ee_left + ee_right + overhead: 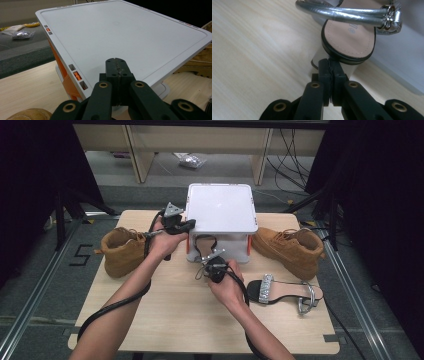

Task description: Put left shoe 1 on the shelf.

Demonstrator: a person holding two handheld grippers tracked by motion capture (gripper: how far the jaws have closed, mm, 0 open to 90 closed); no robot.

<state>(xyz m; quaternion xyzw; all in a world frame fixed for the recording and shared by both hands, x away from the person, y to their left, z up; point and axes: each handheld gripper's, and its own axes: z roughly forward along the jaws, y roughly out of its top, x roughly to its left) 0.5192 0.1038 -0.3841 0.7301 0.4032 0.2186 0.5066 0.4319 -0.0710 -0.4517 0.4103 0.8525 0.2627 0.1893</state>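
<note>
Light wood table [165,320], white box [220,207], grey floor [40,285].

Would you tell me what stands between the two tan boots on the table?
In the high view, a white lidded box stands between the left boot and the right boot.

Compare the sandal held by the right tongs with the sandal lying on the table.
The held sandal is gripped at its heel by the right tongs, beside the white box; the loose sandal lies flat near the right boot. Both have tan insoles, black edges and silver straps.
</note>
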